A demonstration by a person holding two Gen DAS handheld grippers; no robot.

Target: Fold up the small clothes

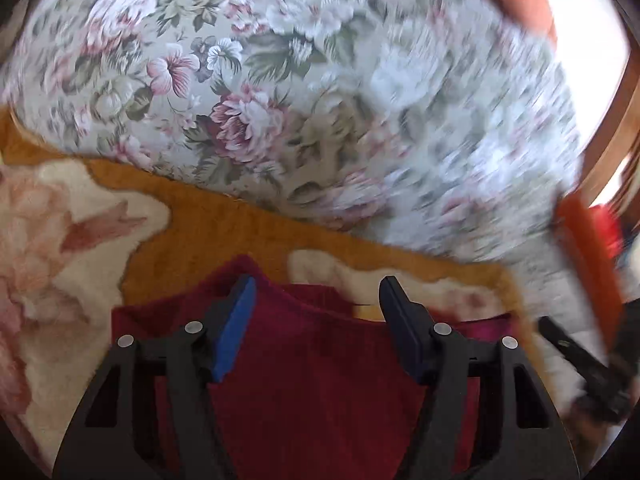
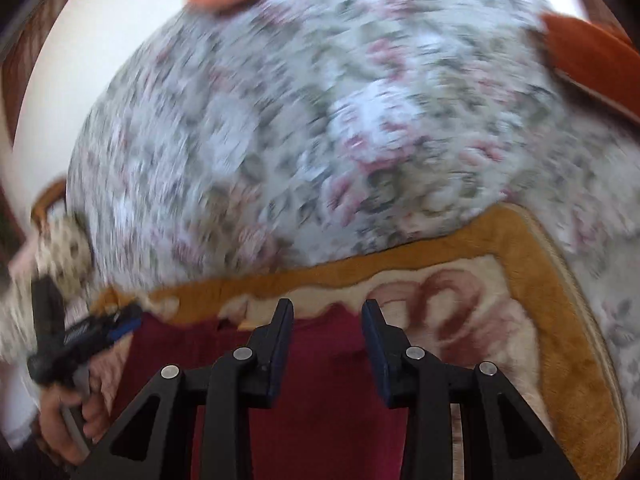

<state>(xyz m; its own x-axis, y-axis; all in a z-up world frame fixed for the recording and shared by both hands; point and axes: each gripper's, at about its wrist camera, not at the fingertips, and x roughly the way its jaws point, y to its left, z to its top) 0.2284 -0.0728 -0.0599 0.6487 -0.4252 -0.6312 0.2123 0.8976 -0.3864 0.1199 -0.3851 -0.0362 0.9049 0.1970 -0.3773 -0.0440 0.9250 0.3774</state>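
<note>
A dark red knit garment (image 1: 320,360) lies on a cream and ochre flowered blanket (image 1: 72,248). My left gripper (image 1: 316,292) is open just above the garment's far edge, with nothing between its fingers. In the right wrist view the same red garment (image 2: 324,380) lies under my right gripper (image 2: 326,312), which is open and empty over its far edge. The left gripper (image 2: 120,324) shows blurred at the left of the right wrist view, held in a hand. The right gripper (image 1: 576,356) shows blurred at the right edge of the left wrist view.
A sofa back with pink and grey flower print (image 1: 320,100) rises behind the blanket (image 2: 560,340). Orange cushions (image 2: 592,56) sit at the top corners. A wooden frame (image 1: 616,136) stands at the far right. Both views are motion-blurred.
</note>
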